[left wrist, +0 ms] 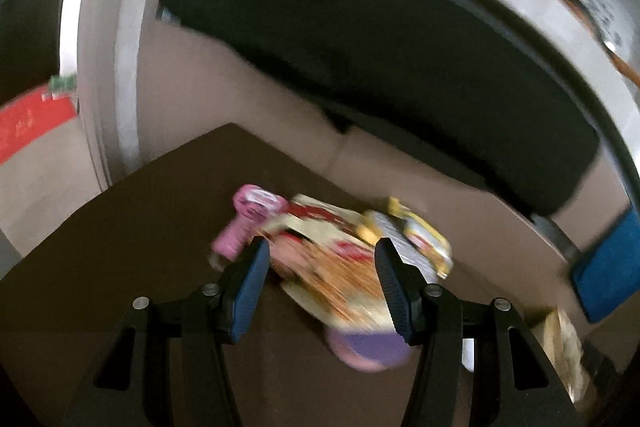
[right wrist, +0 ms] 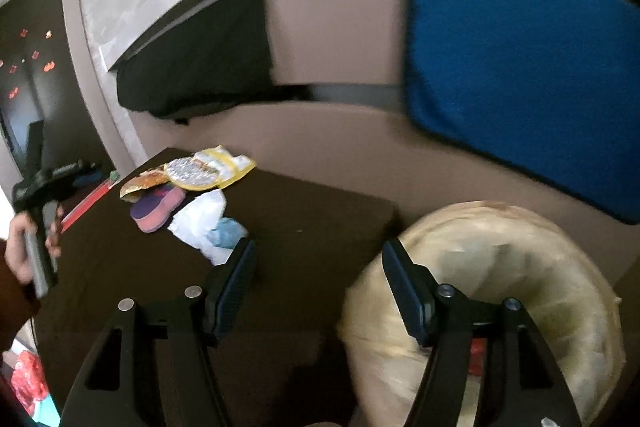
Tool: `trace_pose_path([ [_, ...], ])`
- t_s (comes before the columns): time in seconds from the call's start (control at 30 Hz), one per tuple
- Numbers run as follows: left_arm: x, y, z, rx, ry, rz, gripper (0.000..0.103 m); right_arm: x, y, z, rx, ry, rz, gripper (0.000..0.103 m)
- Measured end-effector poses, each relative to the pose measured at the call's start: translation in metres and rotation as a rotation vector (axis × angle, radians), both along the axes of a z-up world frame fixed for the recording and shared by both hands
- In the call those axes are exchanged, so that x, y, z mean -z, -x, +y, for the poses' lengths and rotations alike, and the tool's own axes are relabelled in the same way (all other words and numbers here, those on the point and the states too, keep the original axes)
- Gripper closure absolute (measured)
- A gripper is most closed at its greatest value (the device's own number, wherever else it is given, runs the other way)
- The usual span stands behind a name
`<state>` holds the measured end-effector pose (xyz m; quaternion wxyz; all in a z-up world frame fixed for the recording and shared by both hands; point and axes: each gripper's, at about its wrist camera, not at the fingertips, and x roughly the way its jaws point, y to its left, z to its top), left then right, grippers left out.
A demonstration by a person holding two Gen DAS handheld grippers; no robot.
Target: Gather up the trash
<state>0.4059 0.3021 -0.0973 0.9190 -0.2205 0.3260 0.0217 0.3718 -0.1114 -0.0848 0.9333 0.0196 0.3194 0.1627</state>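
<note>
Several wrappers lie in a pile on the dark brown table (left wrist: 120,267): an orange-and-cream snack packet (left wrist: 332,275), a yellow-and-silver packet (left wrist: 416,243), a pink bottle-shaped item (left wrist: 248,215) and a purple-pink wrapper (left wrist: 368,347). My left gripper (left wrist: 320,287) is open, its fingers either side of the orange packet, just above it. The view is blurred. In the right wrist view the same pile (right wrist: 188,183) lies at the table's far left, with a white and blue crumpled bag (right wrist: 208,223). My right gripper (right wrist: 316,291) is open and empty, beside a bin lined with a cream bag (right wrist: 520,267).
A beige sofa (right wrist: 340,155) with a black cushion (right wrist: 200,75) and a blue cushion (right wrist: 520,67) stands behind the table. The person's hand holding the left gripper's handle (right wrist: 36,239) shows at the left. A red item (left wrist: 32,123) lies left of the table.
</note>
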Motion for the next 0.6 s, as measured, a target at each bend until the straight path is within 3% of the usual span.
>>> trace_pose_path([
  [0.1,0.021,-0.039,0.032,0.047,0.038,0.072,0.047,0.008,-0.014,0.027,-0.020,-0.005,0.022,0.040],
  [0.3,0.046,-0.085,0.067,0.022,0.110,0.120,0.048,0.019,-0.035,0.067,-0.056,0.035,0.062,0.040],
  [0.6,0.061,-0.112,0.043,0.189,0.075,0.196,0.049,0.038,-0.057,0.088,-0.084,0.071,0.125,0.040],
])
